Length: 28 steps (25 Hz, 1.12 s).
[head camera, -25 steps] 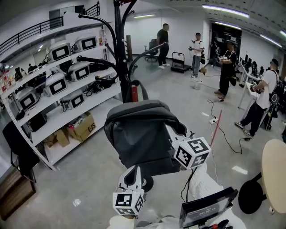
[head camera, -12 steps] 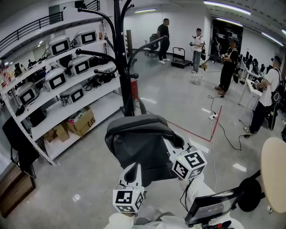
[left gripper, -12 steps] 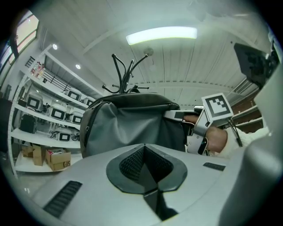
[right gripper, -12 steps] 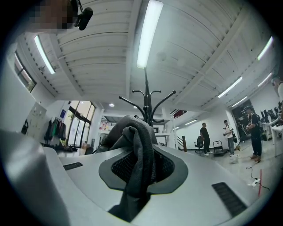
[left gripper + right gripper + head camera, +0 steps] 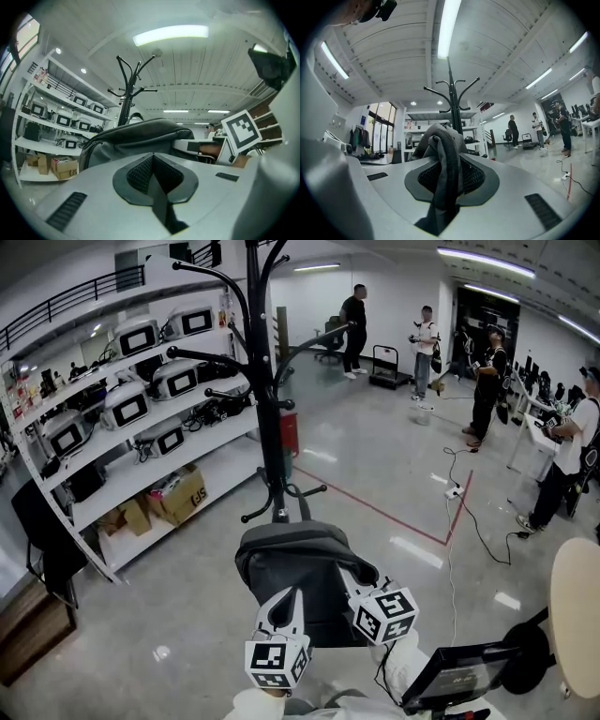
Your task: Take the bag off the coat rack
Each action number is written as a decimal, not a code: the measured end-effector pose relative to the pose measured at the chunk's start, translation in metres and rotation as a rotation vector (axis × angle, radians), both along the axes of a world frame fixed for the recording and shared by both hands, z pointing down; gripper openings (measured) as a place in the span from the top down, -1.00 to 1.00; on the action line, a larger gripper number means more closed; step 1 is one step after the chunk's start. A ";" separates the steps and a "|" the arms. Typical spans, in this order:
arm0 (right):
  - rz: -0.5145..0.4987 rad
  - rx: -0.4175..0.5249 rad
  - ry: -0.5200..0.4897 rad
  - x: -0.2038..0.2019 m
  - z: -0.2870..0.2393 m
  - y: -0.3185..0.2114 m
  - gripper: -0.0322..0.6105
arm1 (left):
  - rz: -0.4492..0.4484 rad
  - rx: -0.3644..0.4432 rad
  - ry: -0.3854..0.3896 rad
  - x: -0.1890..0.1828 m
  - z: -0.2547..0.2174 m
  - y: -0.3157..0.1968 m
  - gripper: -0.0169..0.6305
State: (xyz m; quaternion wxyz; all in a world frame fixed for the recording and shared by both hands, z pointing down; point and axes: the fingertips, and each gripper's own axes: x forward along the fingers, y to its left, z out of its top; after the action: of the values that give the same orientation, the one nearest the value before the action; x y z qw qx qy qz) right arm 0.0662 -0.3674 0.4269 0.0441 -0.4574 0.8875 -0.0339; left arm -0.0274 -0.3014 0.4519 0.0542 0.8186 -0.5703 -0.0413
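The dark grey bag (image 5: 300, 573) hangs low in front of me, free of the black coat rack (image 5: 270, 399), which stands bare just behind it. My right gripper (image 5: 354, 585) is shut on the bag's mesh strap (image 5: 444, 143) at the bag's right side; the strap runs between its pads. My left gripper (image 5: 287, 604) sits close under the bag's near edge with its jaws together and nothing between them. In the left gripper view the bag (image 5: 136, 137) lies just past the gripper (image 5: 152, 158), with the rack (image 5: 127, 96) behind. The right gripper view shows the rack (image 5: 454, 105) too.
White shelves (image 5: 122, 442) with monitors and cardboard boxes (image 5: 176, 501) line the left. Several people stand at the back right. A red floor line (image 5: 394, 519) and a cable (image 5: 478, 531) cross the floor. A round table (image 5: 577, 615) is at the right edge, a screen (image 5: 459, 679) below.
The bag and my right gripper have sunk and drawn toward me, away from the rack, whose base now shows. The left gripper has stayed close to the bag's near edge.
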 end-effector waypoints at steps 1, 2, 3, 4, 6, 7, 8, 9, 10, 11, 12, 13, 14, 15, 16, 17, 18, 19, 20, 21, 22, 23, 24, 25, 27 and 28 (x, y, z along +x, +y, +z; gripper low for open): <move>-0.002 -0.005 0.006 0.000 0.003 0.001 0.68 | -0.006 0.000 0.001 0.000 0.001 0.000 0.94; -0.005 -0.009 0.011 -0.001 0.006 0.003 0.68 | -0.013 0.000 0.002 0.001 0.001 0.000 0.94; -0.009 -0.012 0.015 -0.001 0.008 0.005 0.68 | -0.019 0.001 0.003 0.002 0.001 0.000 0.94; -0.014 -0.016 0.017 -0.001 0.010 0.007 0.68 | -0.022 0.002 0.003 0.003 0.001 0.000 0.94; -0.024 -0.025 0.015 -0.001 0.013 0.011 0.68 | -0.027 0.005 0.003 0.006 0.000 0.002 0.94; -0.026 -0.029 0.013 -0.001 0.015 0.013 0.68 | -0.030 0.008 0.003 0.008 0.000 0.003 0.94; -0.027 -0.032 0.009 0.000 0.017 0.014 0.68 | -0.033 0.009 0.004 0.009 0.001 0.004 0.94; -0.027 -0.034 0.004 0.001 0.019 0.015 0.68 | -0.036 0.009 0.007 0.010 0.002 0.005 0.94; -0.026 -0.036 0.000 0.002 0.020 0.016 0.68 | -0.039 0.008 0.010 0.010 0.004 0.004 0.94; -0.026 -0.036 -0.005 0.003 0.020 0.016 0.68 | -0.040 0.009 0.011 0.010 0.004 0.005 0.94; -0.027 -0.035 -0.008 0.003 0.020 0.017 0.68 | -0.040 0.013 0.010 0.010 0.002 0.005 0.94; -0.029 -0.034 -0.010 0.001 0.019 0.018 0.68 | -0.038 0.020 0.007 0.010 -0.001 0.006 0.94; -0.031 -0.032 -0.009 0.000 0.017 0.019 0.68 | -0.036 0.027 0.004 0.009 -0.005 0.008 0.94; -0.032 -0.031 -0.006 -0.003 0.016 0.022 0.68 | -0.032 0.032 0.002 0.008 -0.008 0.010 0.94; -0.031 -0.029 -0.002 -0.006 0.016 0.025 0.68 | -0.028 0.035 0.002 0.006 -0.010 0.012 0.94; -0.029 -0.026 0.004 -0.008 0.015 0.030 0.68 | -0.023 0.036 0.003 0.004 -0.010 0.015 0.94; -0.026 -0.023 0.009 -0.011 0.015 0.035 0.68 | -0.017 0.036 0.005 0.002 -0.010 0.019 0.94; -0.021 -0.019 0.013 -0.014 0.015 0.041 0.68 | -0.011 0.035 0.006 0.000 -0.010 0.024 0.94; -0.015 -0.016 0.016 -0.017 0.015 0.047 0.68 | -0.006 0.034 0.006 -0.003 -0.009 0.029 0.94; -0.009 -0.014 0.018 -0.019 0.015 0.052 0.68 | -0.003 0.032 0.006 -0.007 -0.009 0.035 0.94; -0.002 -0.014 0.018 -0.021 0.015 0.058 0.68 | -0.001 0.030 0.006 -0.011 -0.008 0.042 0.94; 0.005 -0.015 0.017 -0.023 0.016 0.064 0.68 | 0.001 0.026 0.006 -0.015 -0.006 0.048 0.94; 0.012 -0.017 0.015 -0.024 0.017 0.069 0.68 | 0.002 0.021 0.006 -0.019 -0.004 0.053 0.94; 0.019 -0.020 0.013 -0.026 0.018 0.073 0.68 | 0.002 0.016 0.007 -0.024 -0.002 0.058 0.94; 0.028 -0.029 0.010 -0.031 0.019 0.083 0.68 | 0.002 0.004 0.008 -0.033 0.001 0.068 0.94; 0.031 -0.036 0.008 -0.034 0.020 0.088 0.68 | 0.002 0.000 0.010 -0.037 0.001 0.072 0.94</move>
State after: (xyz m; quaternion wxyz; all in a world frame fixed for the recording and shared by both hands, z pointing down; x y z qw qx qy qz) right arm 0.0320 -0.2797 0.4473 0.0330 -0.4719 0.8798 -0.0472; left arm -0.0645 -0.2291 0.4534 0.0571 0.8189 -0.5693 -0.0452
